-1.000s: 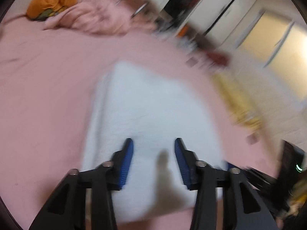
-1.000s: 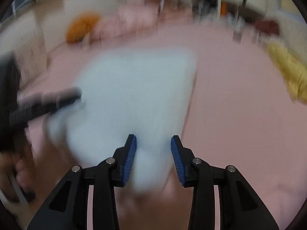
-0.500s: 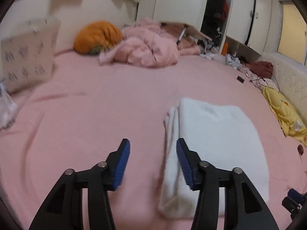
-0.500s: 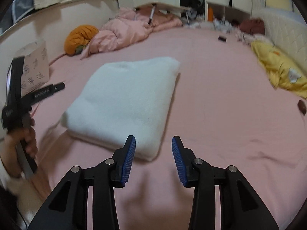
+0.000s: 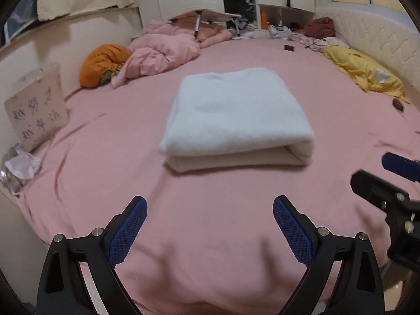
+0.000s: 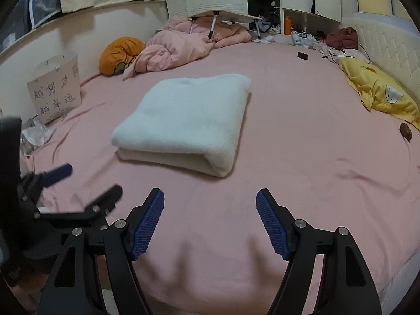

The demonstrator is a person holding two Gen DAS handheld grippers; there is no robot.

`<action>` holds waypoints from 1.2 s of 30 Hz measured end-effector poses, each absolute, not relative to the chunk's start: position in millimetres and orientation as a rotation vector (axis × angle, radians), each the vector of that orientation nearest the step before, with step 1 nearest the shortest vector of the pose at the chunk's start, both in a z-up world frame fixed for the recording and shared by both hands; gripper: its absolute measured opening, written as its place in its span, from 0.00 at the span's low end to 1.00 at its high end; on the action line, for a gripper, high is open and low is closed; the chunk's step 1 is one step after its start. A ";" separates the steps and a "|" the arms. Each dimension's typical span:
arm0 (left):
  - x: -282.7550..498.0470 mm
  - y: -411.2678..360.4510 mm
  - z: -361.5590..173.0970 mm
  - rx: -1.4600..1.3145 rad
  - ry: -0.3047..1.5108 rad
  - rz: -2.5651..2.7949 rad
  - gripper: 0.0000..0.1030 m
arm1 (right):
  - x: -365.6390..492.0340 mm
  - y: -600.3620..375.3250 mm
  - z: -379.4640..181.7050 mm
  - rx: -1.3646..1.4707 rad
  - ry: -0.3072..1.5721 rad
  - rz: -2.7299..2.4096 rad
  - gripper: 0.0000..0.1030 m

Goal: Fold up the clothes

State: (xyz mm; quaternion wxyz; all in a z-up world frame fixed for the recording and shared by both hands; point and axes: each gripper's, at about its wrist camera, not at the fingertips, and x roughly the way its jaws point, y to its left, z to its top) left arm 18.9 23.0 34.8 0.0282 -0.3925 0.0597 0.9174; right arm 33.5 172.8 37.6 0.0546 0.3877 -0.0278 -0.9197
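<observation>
Pink bed (image 5: 105, 157) carries the folded white garment (image 5: 236, 113); left gripper (image 5: 210, 225) and right gripper (image 6: 210, 220), jaws opening with nothing between them, hang clear, apparently finished.

Left gripper (image 5: 210, 225) and right gripper (image 6: 210, 218) opening, apparently empty.

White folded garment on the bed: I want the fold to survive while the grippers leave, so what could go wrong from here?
Little, probably; both grippers' jaws are opening with nothing between them.
1. The white folded garment is thick, and its open layered edge faces the grippers; it may spring apart slightly.
2. The left gripper and right gripper hang close together, so they could knock each other.
</observation>
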 end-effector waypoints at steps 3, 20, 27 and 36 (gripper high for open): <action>20.3 17.0 32.5 -1.211 0.081 2.835 0.94 | 39.6 171.1 44.4 1.150 -0.078 -2.796 0.71; 32.5 19.8 24.7 -1.232 -0.071 2.813 0.94 | 58.8 175.6 60.0 1.093 -0.078 -2.810 0.71; 24.2 3.7 25.9 -1.204 -0.252 2.743 0.94 | 51.3 178.9 51.8 1.141 -0.078 -2.802 0.71; -44.1 -58.0 -2.4 -1.188 -0.874 2.432 0.76 | 36.9 193.5 26.6 1.269 -0.148 -2.771 0.71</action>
